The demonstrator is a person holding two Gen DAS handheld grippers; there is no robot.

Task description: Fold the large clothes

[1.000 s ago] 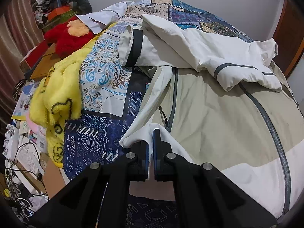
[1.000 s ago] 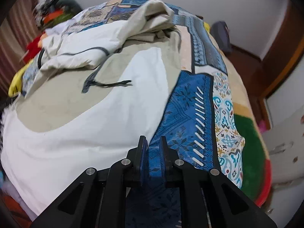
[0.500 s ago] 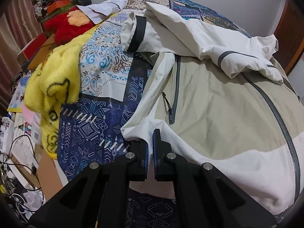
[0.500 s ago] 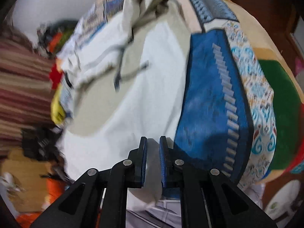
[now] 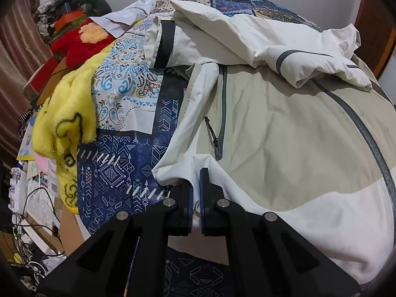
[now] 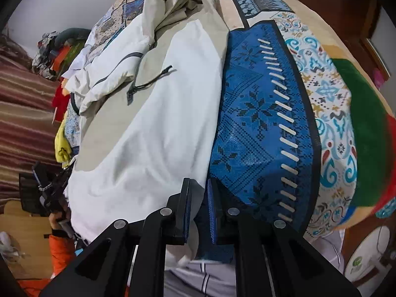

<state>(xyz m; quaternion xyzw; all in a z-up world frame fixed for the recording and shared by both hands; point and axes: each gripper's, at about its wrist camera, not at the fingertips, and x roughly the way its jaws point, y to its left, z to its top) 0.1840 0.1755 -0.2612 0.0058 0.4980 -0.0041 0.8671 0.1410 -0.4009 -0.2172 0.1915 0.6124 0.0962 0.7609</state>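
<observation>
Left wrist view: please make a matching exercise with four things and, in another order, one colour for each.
Things:
1. jacket
2. blanket
3. plush toy
4. cuff band

Colours:
A. red
B. black
C. white and beige
D. yellow

Pairs: 1-C, 2-D, 3-A, 4-B
</observation>
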